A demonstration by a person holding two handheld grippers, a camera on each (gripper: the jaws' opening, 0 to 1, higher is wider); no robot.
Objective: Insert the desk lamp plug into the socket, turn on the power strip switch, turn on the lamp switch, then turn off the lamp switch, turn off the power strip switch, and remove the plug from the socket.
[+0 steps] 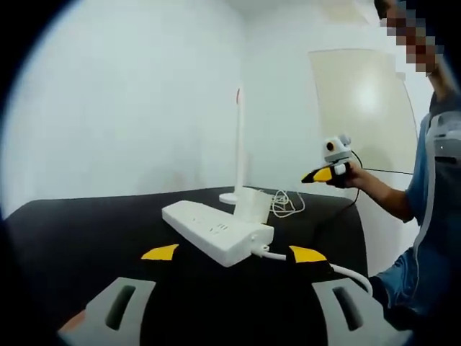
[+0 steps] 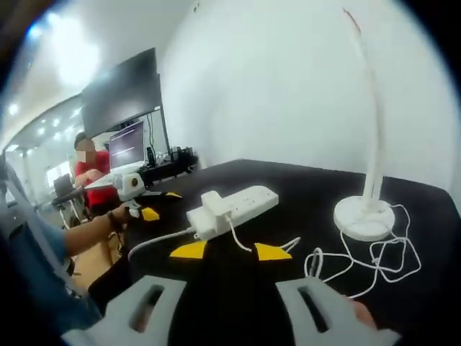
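My left gripper (image 1: 234, 254) is spread wide and holds nothing; the power strip (image 1: 216, 232) lies just ahead between its tips on the black table (image 1: 86, 238), plug (image 1: 251, 205) seated at its far end. My right gripper (image 2: 232, 251) is wide and empty too, with the strip ahead and the lamp (image 2: 365, 209) and its coiled cord (image 2: 374, 263) off right.

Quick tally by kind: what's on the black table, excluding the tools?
Power strip: 1
Desk lamp: 1
Plug adapter in the strip: 1
Loose coiled white cord: 1
Total: 4
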